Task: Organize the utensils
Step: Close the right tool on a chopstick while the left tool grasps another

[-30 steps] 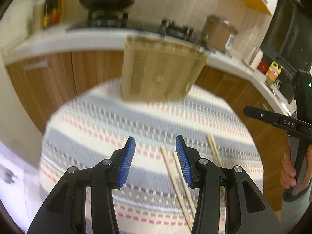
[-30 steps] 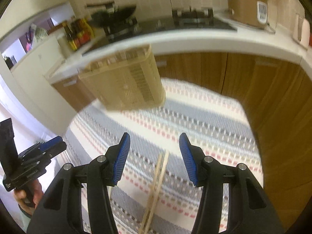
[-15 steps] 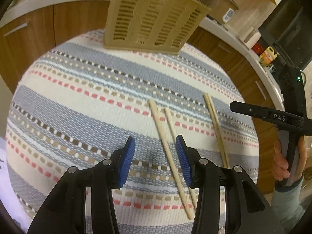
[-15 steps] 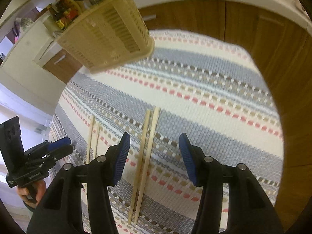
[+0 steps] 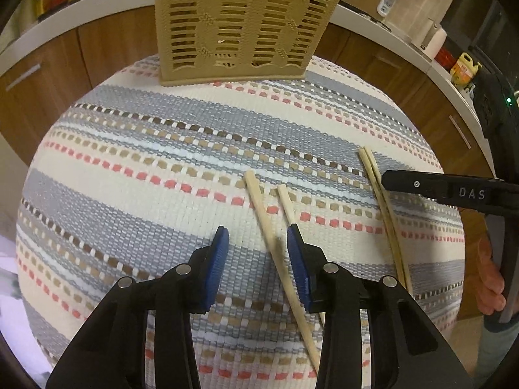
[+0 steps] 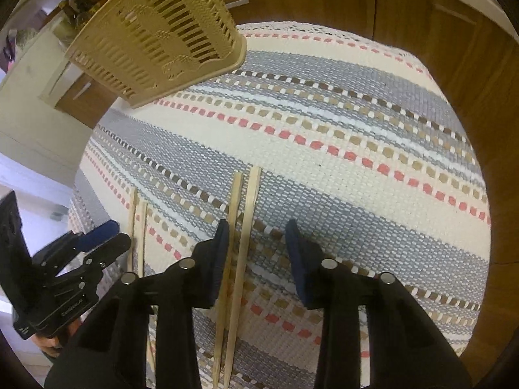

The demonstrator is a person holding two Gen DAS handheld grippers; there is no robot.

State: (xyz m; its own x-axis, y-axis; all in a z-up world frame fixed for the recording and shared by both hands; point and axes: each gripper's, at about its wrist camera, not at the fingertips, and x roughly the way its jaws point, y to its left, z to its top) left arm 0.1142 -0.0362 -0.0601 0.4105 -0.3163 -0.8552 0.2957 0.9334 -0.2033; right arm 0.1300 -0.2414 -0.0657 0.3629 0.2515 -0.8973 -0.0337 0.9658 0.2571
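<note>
Two pairs of pale wooden chopsticks lie on the striped tablecloth [image 5: 136, 175]. My left gripper [image 5: 258, 254] hovers low over the left pair [image 5: 266, 223]; its jaws are closing, one stick runs between the blue pads untouched, and the other passes under the right finger. My right gripper [image 6: 258, 246] hangs over the right pair [image 6: 249, 207], its jaws also closing, with one stick between the pads and the other beside the left finger. The left view shows the right pair [image 5: 381, 194] and the right gripper [image 5: 447, 191]. The right view shows the left gripper [image 6: 97, 236]. A tan slotted basket [image 5: 240, 22] stands at the far edge.
The round table's cloth [image 6: 356, 129] drops off on every side. Wooden cabinets [image 5: 48, 74] and a white counter curve behind the basket [image 6: 155, 32]. A hand [image 5: 489, 278] holds the right gripper's handle at the table's right edge.
Both grippers sank toward the table and tipped further down, so the chopsticks now sit large between the fingers. Both pairs of jaws have narrowed.
</note>
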